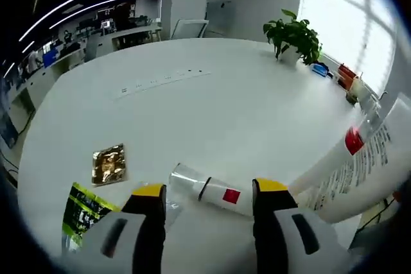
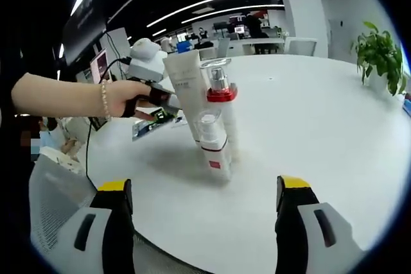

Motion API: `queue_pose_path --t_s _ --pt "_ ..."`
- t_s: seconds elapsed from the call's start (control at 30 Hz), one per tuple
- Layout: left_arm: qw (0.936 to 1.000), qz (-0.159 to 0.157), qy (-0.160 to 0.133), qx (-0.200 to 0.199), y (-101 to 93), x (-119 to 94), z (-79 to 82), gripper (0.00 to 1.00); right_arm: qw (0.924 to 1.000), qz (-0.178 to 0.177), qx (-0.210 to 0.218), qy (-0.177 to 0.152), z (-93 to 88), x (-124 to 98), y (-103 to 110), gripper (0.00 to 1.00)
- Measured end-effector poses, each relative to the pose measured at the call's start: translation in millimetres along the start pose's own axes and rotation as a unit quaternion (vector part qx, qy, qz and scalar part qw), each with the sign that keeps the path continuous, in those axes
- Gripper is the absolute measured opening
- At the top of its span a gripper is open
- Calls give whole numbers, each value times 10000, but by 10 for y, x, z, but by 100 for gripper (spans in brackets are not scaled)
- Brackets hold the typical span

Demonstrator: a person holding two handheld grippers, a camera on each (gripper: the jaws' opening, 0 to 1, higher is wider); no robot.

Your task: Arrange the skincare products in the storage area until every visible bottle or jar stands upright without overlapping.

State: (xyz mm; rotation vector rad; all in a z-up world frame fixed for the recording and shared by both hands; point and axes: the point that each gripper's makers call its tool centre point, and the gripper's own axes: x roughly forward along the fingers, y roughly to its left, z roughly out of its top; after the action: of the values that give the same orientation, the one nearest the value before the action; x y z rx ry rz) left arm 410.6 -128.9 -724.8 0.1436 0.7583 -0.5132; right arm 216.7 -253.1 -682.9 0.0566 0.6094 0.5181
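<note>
Left gripper view: left claw (image 1: 209,206) spread, holding nothing, straddling a small clear-capped bottle (image 1: 212,190) lying flat on the white table (image 1: 212,107). A white tube (image 1: 359,162) is close by.

Right gripper view: right claw (image 2: 204,206) spread wide, empty, near the cluster.

Judged step: righting the lying bottle; next, close and tip upright.

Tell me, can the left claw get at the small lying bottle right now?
Probably yes. The small bottle lies on the table just ahead of the open left claw, with nothing between them. The big tube stands off to one side.
</note>
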Motion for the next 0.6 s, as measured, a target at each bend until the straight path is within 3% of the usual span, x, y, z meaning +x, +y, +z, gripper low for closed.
queue_pose_path --t_s 0.3,0.6 --pt "9998 72 184 95 9 86 -96 44 10000 -12 45 24 -14 6 -18 92" --pt "9986 137 377 330 143 101 -177 39 10000 -30 79 9 -12 2 -26 92"
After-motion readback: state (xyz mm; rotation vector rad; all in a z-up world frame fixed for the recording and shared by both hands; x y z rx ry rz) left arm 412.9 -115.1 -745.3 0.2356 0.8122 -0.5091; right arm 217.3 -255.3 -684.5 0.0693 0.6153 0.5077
